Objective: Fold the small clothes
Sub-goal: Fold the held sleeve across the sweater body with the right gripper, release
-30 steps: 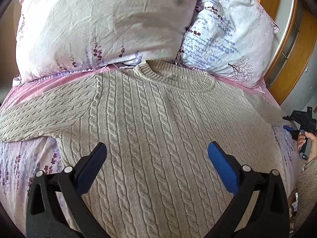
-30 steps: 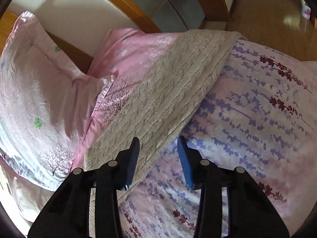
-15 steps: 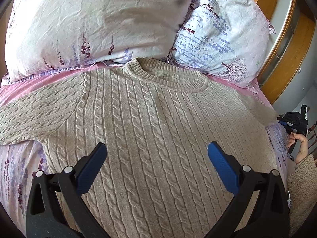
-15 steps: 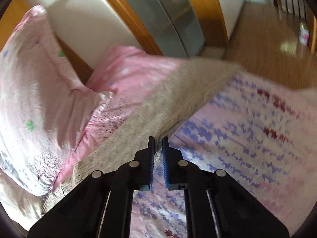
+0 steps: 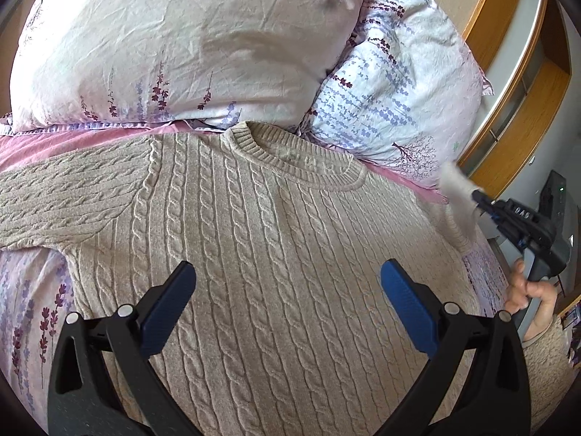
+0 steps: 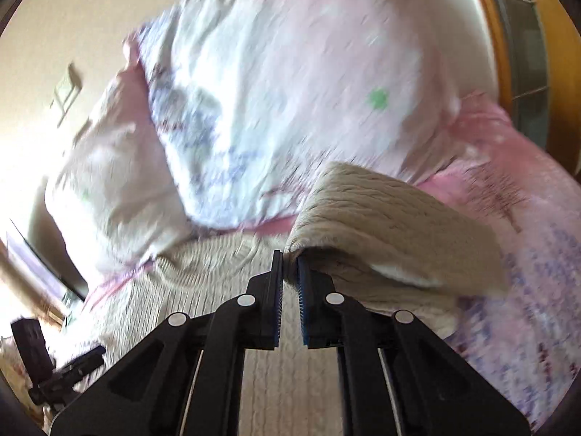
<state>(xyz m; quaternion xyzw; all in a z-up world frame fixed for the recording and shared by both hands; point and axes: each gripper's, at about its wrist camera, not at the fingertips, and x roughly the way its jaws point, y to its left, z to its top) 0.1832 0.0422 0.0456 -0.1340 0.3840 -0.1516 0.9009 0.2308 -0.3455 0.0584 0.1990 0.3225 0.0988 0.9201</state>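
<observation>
Beige cable-knit sweater (image 5: pixel 261 254) lay flat on the bed below the pillows (image 5: pixel 189 43); our right gripper (image 6: pixel 289 265) had pinched its sleeve (image 6: pixel 381 225), our left gripper (image 5: pixel 287 283) hung wide open, empty. We judged carrying the sleeve low across the chest best.

I can make out pale lettering on the black body of the right gripper (image 5: pixel 515 214) in my left wrist view, something like "DAS", too small to trust. Nothing else carries readable text.
</observation>
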